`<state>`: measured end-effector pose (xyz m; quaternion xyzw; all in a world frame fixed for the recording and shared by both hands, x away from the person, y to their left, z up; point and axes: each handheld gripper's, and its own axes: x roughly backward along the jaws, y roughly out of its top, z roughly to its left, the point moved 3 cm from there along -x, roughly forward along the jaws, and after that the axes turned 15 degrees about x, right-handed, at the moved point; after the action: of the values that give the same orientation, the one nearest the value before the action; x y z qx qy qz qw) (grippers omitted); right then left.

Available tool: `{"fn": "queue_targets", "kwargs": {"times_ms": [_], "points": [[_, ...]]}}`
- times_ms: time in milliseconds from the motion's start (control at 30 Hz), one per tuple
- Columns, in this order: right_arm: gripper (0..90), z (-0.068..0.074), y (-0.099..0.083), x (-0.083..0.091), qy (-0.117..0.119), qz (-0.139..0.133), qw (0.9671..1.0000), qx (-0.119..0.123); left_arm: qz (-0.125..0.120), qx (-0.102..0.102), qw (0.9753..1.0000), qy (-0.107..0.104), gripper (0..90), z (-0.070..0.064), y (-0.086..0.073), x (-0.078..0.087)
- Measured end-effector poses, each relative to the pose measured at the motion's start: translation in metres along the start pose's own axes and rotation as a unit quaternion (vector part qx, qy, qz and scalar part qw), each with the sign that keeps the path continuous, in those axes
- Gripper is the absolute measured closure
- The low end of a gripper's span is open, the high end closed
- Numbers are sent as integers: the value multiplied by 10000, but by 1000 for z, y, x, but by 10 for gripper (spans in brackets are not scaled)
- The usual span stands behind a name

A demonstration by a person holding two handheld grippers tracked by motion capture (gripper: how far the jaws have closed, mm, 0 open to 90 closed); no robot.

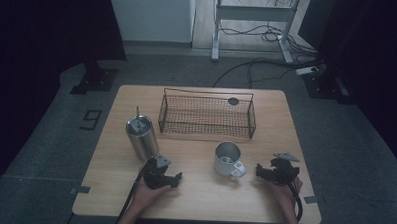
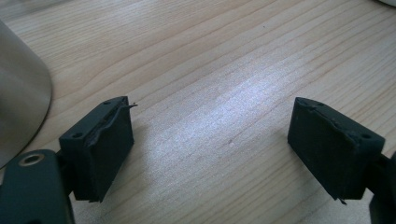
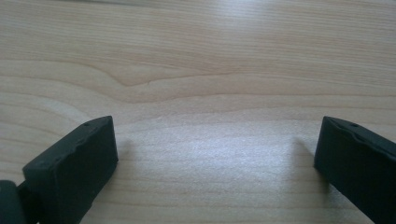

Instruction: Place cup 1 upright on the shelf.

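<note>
A steel tumbler [image 1: 141, 137] with a straw stands on the wooden table [image 1: 198, 197] at the left; its curved wall [image 2: 18, 112] fills the left edge of the left gripper view. A white mug [image 1: 228, 159] with a handle sits right of centre. My left gripper [image 1: 165, 175] rests low on the table just below the tumbler, open, with bare wood between its jaws [image 2: 210, 135]. My right gripper [image 1: 272, 170] lies to the right of the mug, also open over bare wood [image 3: 215, 149].
A black wire basket [image 1: 207, 115] stands at the back middle of the table, with a small dark disc [image 1: 233, 100] by its far rim. Cables and a metal frame [image 1: 252, 16] lie on the floor beyond.
</note>
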<state>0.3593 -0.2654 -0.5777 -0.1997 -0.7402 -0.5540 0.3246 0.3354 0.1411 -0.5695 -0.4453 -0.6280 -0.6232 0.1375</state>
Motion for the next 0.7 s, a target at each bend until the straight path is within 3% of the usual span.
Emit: {"fn": "queue_targets", "kwargs": {"times_ms": [700], "points": [[0, 1, 1, 0, 38, -21, 10000, 38, 15, -30, 10000, -31, 138, 0, 0, 0]]}}
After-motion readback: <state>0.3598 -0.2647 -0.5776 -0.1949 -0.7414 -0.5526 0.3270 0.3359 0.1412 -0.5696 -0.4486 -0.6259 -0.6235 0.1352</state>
